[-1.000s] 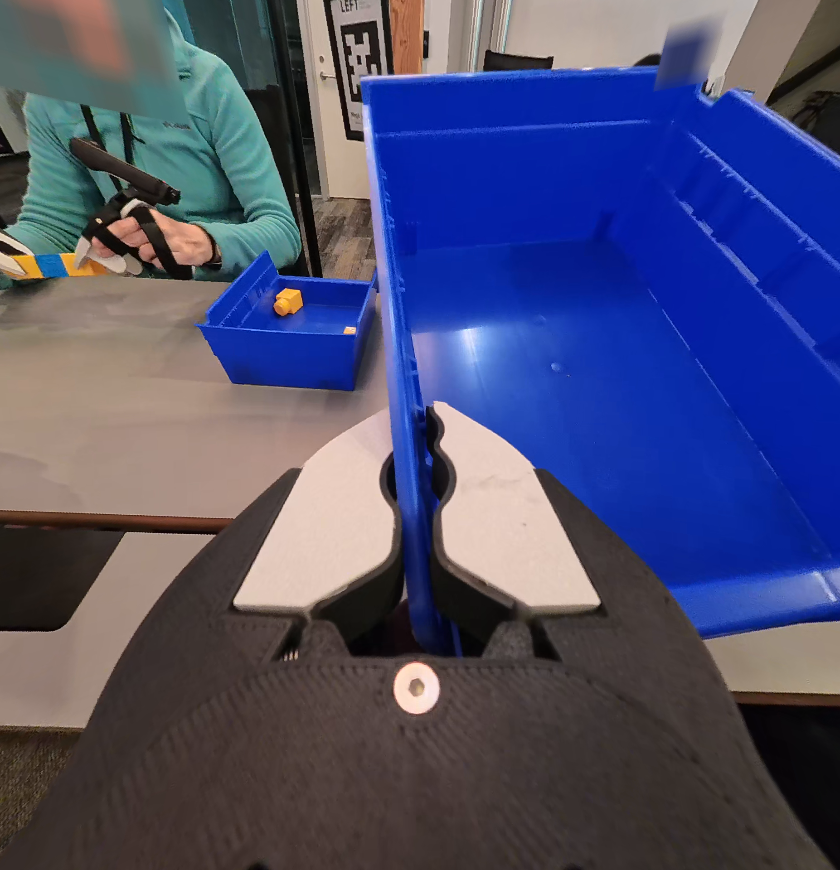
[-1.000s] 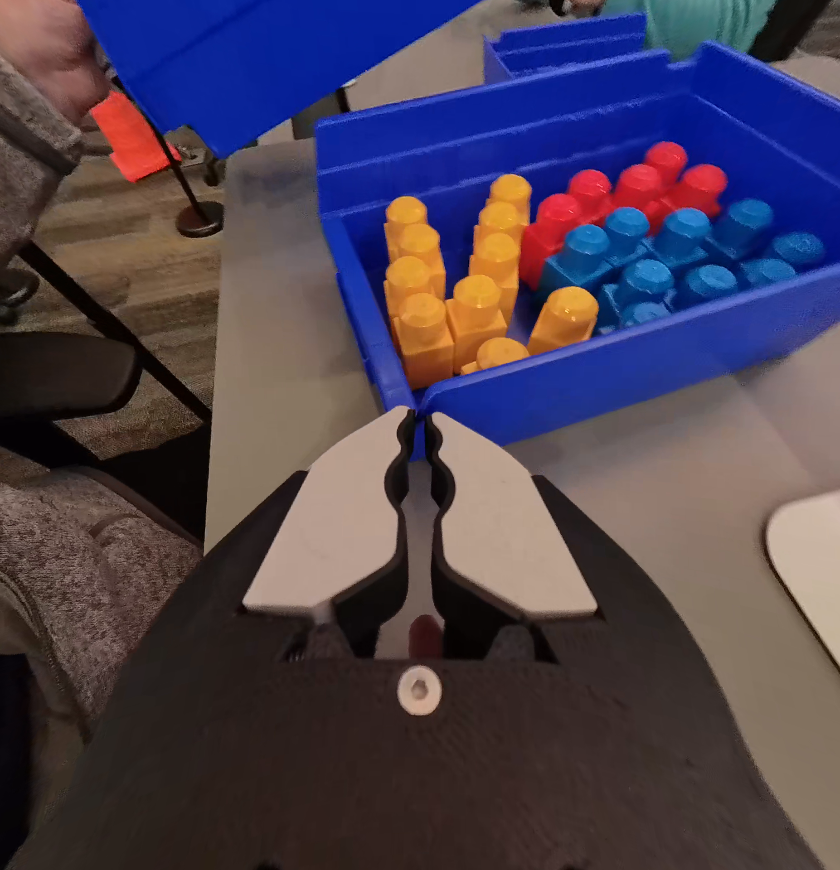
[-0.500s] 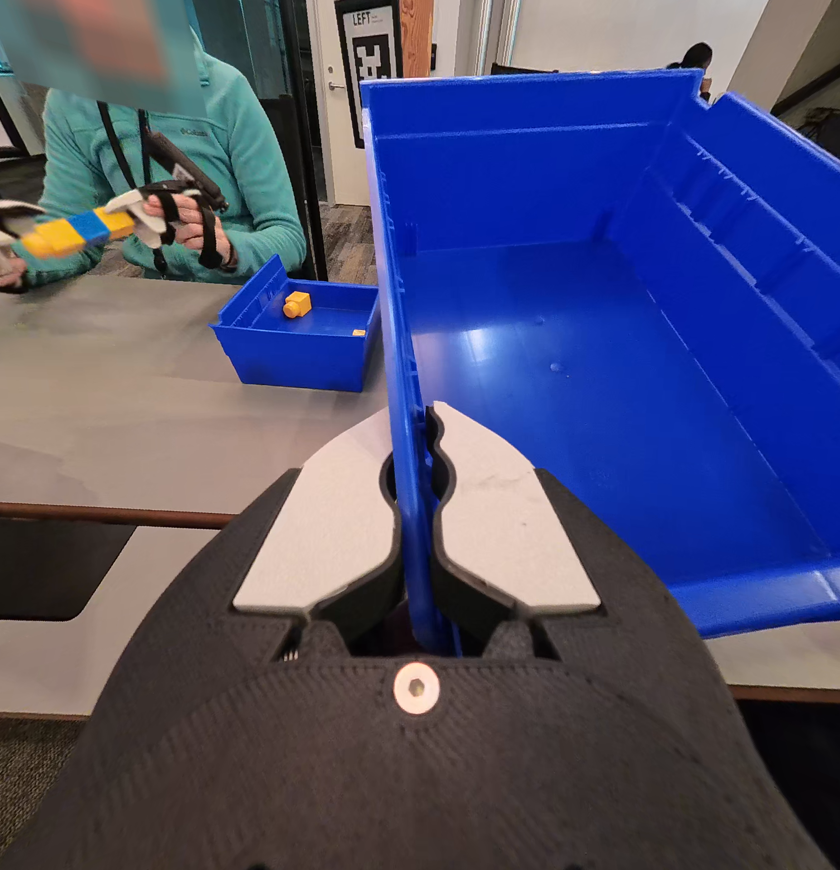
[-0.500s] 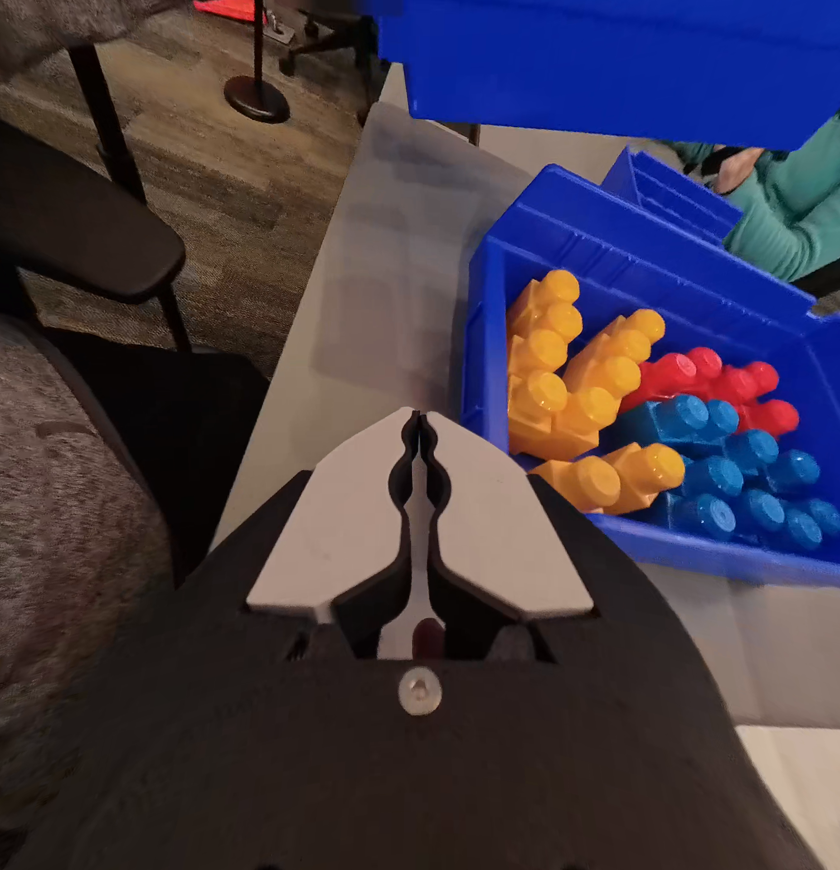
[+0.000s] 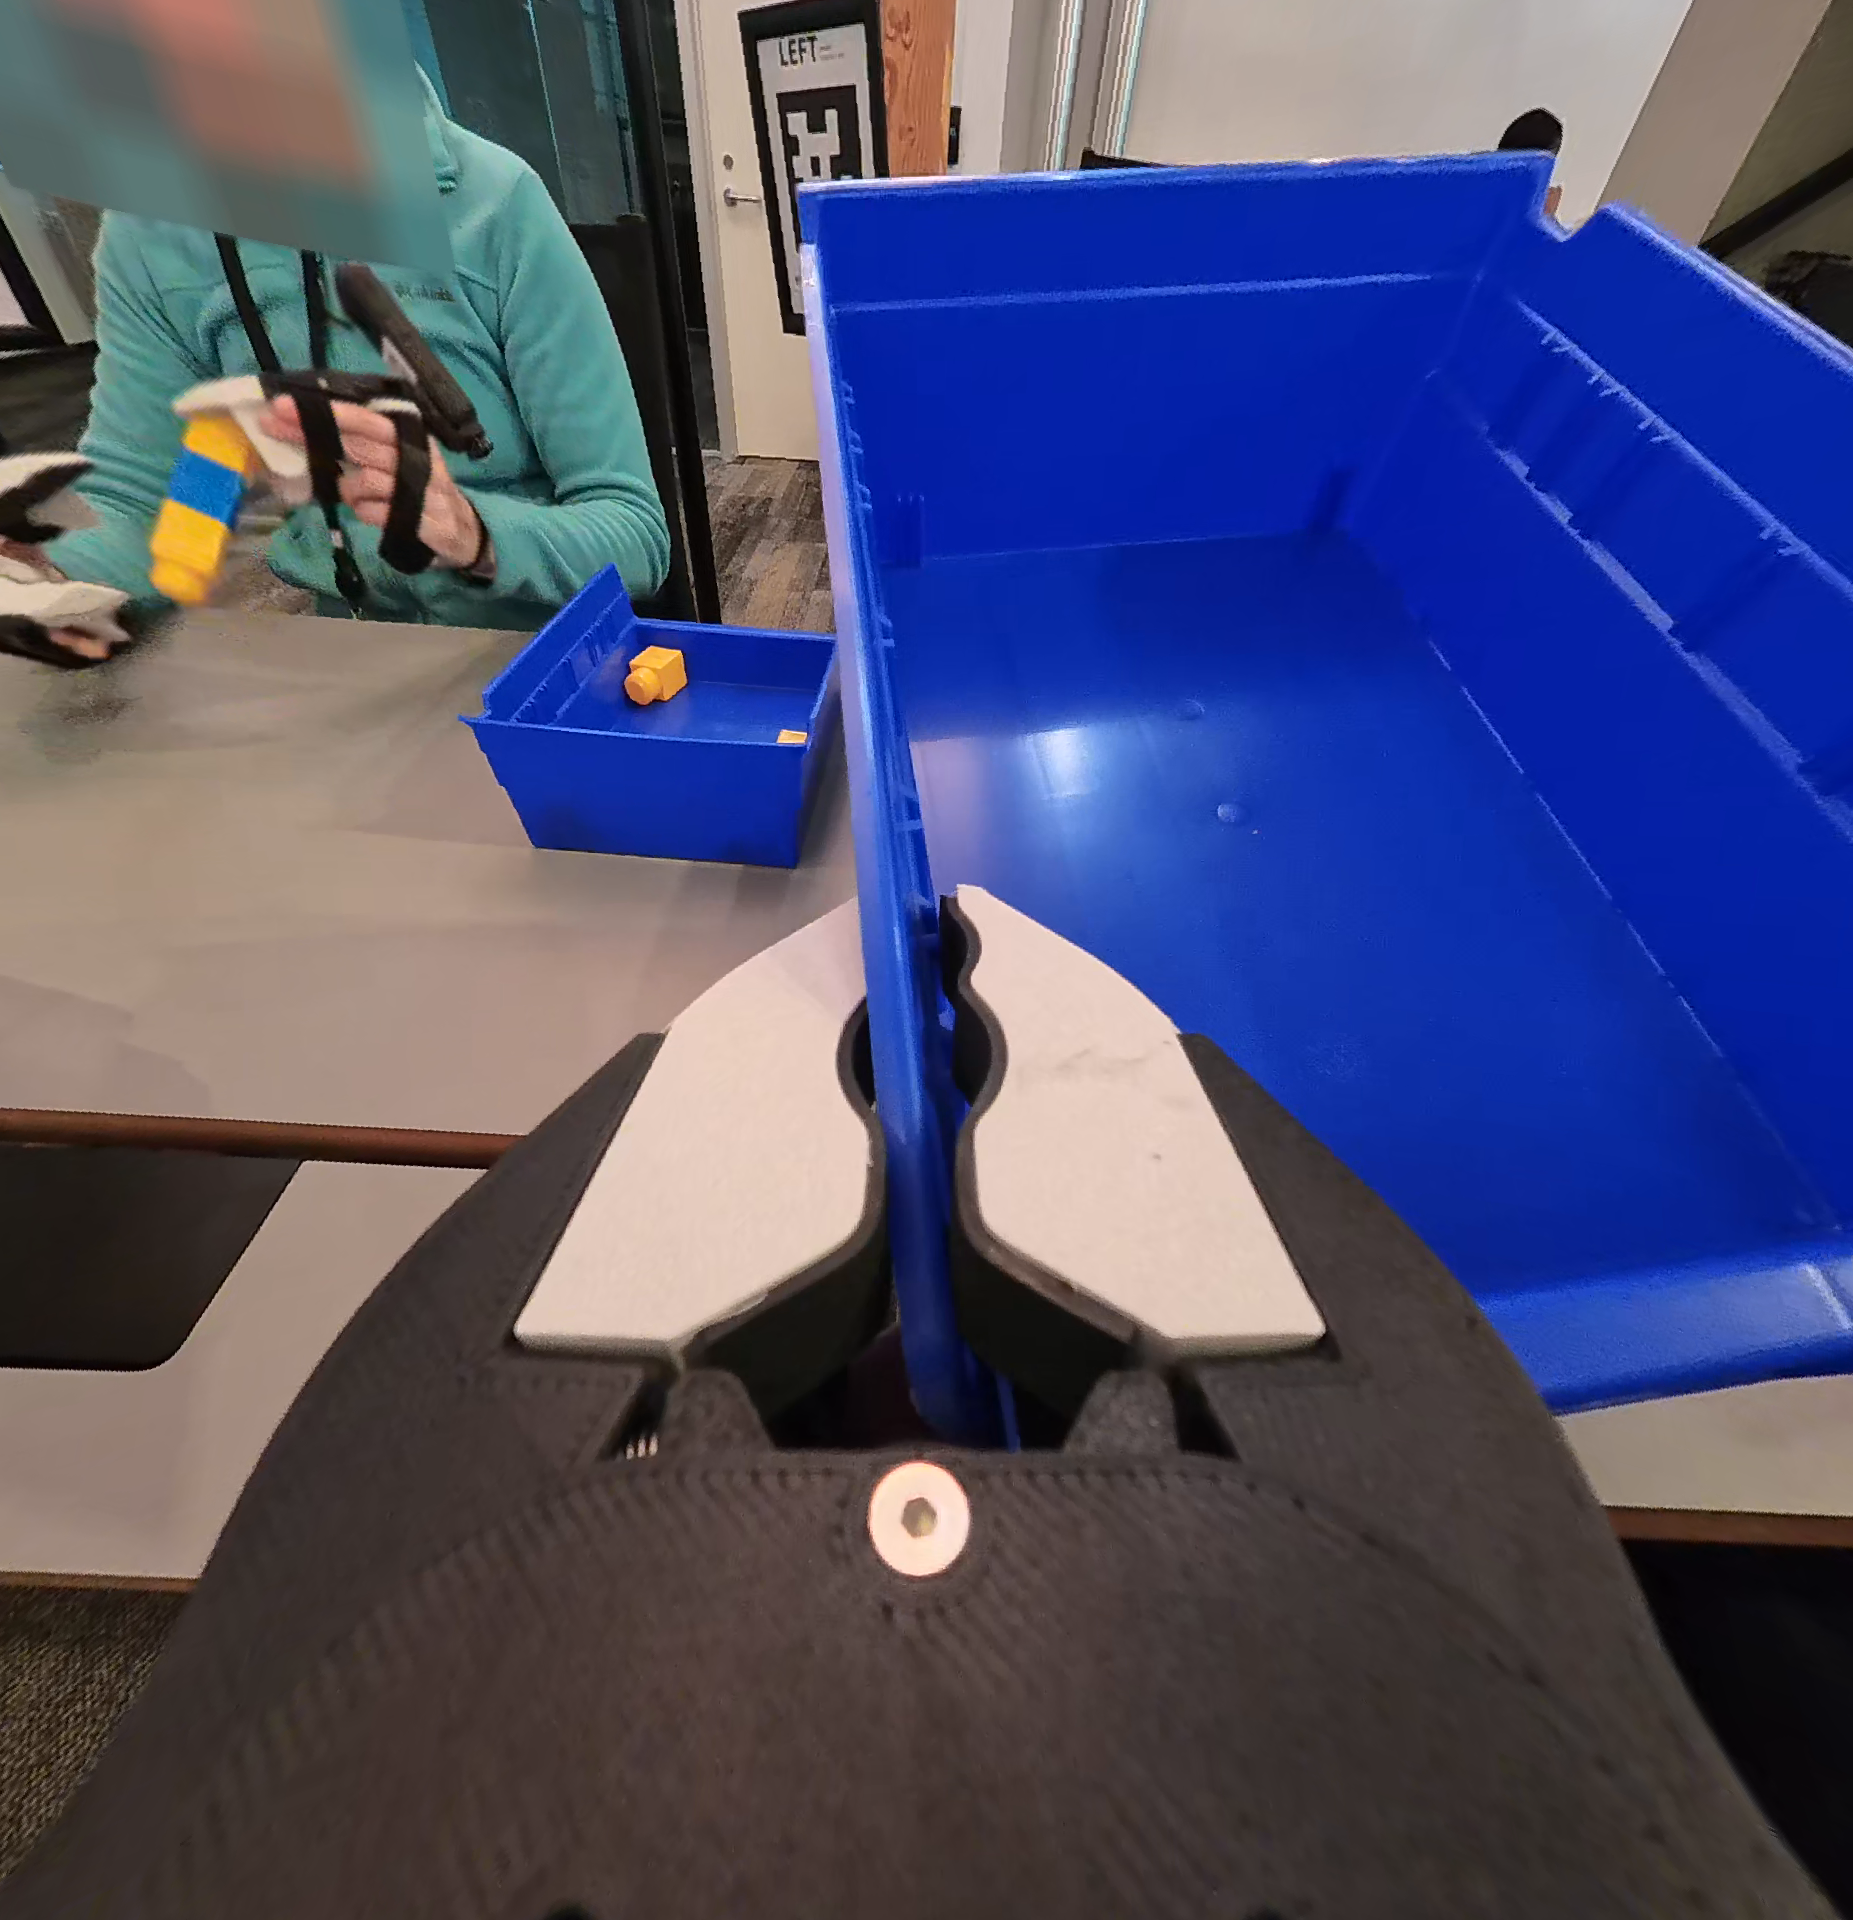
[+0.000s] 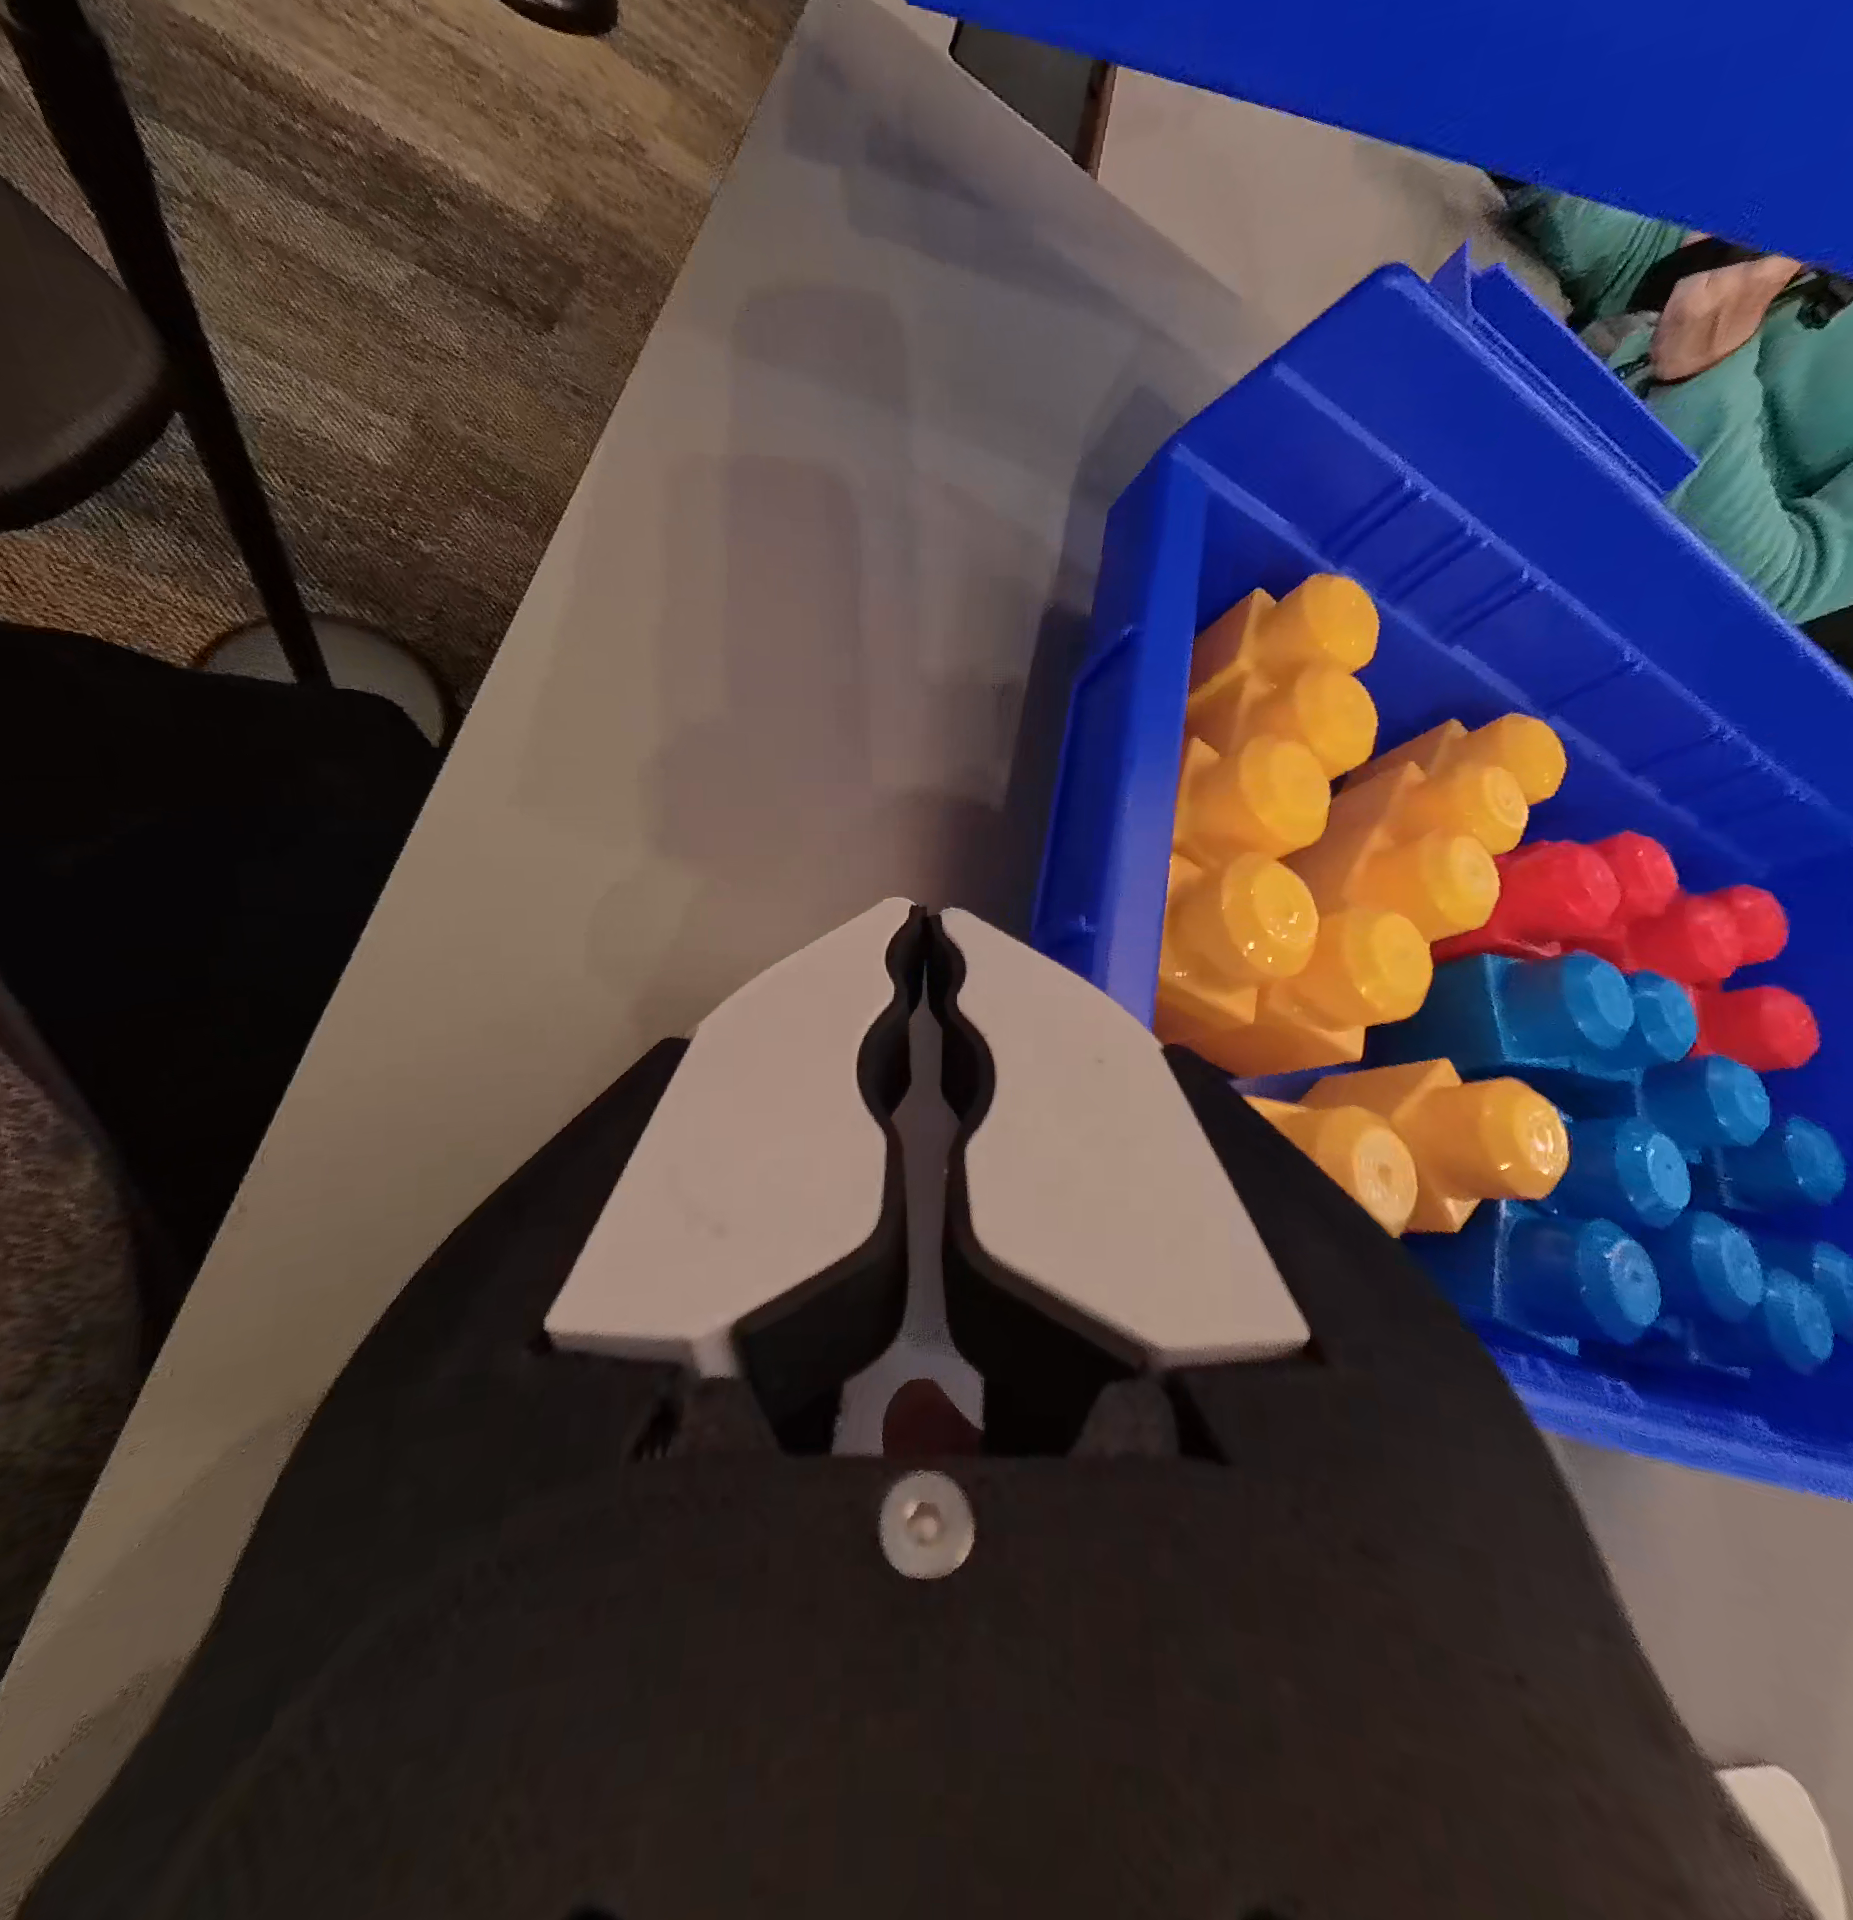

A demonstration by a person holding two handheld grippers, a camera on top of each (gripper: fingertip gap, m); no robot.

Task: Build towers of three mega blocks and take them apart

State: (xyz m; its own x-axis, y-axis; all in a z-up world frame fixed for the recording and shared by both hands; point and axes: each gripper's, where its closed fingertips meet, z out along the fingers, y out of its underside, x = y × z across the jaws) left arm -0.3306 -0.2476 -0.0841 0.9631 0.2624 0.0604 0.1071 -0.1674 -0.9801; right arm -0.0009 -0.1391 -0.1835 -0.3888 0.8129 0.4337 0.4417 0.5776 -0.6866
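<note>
L gripper (image 5: 906, 914) pinches side wall of empty blue bin (image 5: 1317, 831), held tilted off grey table (image 5: 278, 935). R gripper (image 6: 924, 920) pressed together, empty, over table. Mega blocks (image 6: 1421, 935) just to its right in second bin (image 6: 1119, 831): prob light, stiff, slick plastic; grip flat sides. Beyond: small bin (image 5: 652, 769), seated person (image 5: 548, 416), office room.

You are working at a grey table (image 5: 226, 935) with a brown edge. Behind it, a glass partition with black framing (image 5: 683, 312) is standing beside a pale door (image 5: 724, 260) and white walls (image 5: 1317, 73). Brown-grey carpet (image 6: 382, 260) is covering the floor, and a black chair (image 6: 91, 436) is sitting nearby.
</note>
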